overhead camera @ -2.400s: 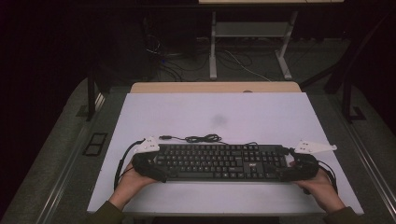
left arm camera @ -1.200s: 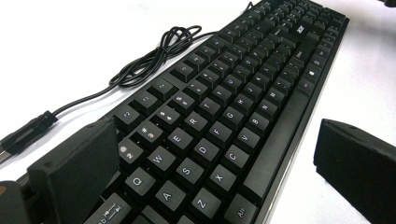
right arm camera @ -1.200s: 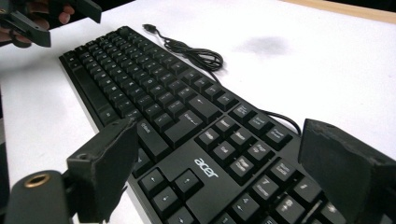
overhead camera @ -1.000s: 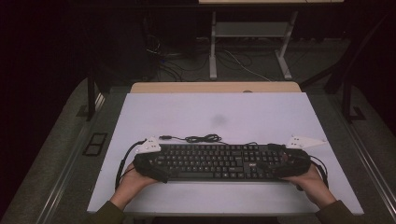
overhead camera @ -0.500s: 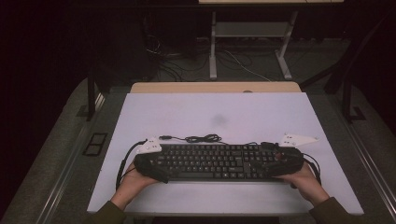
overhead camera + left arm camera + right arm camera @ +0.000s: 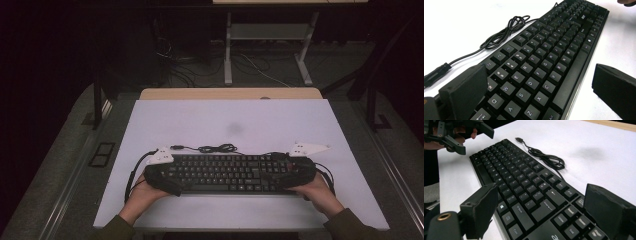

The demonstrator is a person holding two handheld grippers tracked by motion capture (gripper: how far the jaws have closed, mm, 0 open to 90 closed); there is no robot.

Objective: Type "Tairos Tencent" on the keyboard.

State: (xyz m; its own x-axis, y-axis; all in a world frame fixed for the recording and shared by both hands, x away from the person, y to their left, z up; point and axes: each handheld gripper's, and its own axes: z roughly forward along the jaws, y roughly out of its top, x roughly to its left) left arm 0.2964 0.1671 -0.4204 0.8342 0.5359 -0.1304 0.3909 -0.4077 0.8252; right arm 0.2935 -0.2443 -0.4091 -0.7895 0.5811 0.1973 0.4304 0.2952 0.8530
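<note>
One white table point(image 6: 210, 120), dark rm, grey floor point(image 6: 60, 165)

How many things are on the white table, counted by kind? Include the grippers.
Keyboard: 1
Keyboard cable, bundled behind it: 1
Grippers: 2, the left gripper and the right gripper, one at each end of the keyboard
Total: 4

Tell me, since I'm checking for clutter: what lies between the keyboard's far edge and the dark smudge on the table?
In the high view, the coiled cable lies beyond the keyboard; past it, bare white table reaches the smudge.
</note>
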